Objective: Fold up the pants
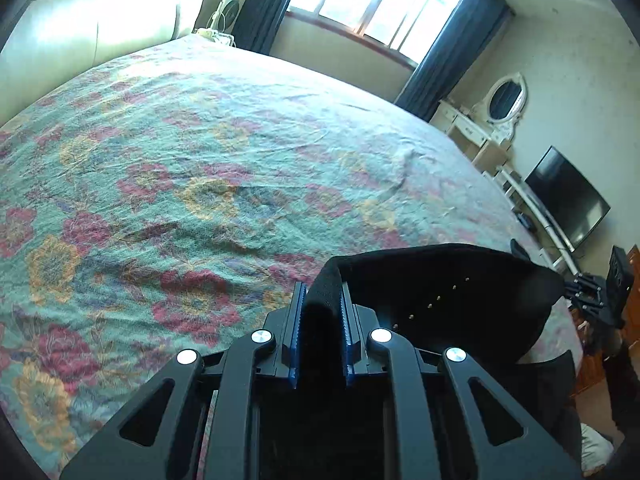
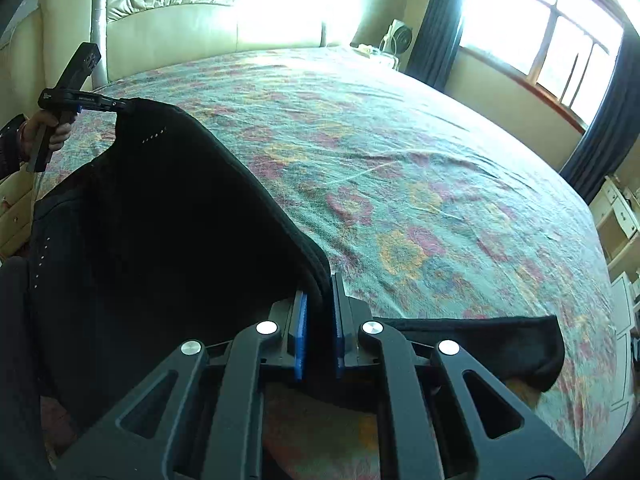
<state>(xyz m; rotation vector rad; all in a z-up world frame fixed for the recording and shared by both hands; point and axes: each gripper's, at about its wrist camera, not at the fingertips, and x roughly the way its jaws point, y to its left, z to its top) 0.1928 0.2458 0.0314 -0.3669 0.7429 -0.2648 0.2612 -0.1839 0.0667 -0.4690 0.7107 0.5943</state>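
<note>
Black pants [image 2: 160, 220] hang stretched between my two grippers above a bed with a floral cover [image 2: 400, 160]. My left gripper [image 1: 323, 300] is shut on one corner of the pants' edge [image 1: 440, 292]; it also shows at the far left of the right wrist view [image 2: 120, 106], held by a hand. My right gripper [image 2: 320, 292] is shut on the other end of that black edge. A loose flap of the pants [image 2: 520, 344] lies to the right of the right gripper. The pants' lower part hangs out of sight.
The bed cover [image 1: 200, 160] fills most of both views. A cream tufted headboard [image 2: 180, 8] stands at the back. A window with dark curtains [image 1: 380, 0], a white dresser with an oval mirror [image 1: 504, 100] and a dark TV [image 1: 568, 196] stand at the right.
</note>
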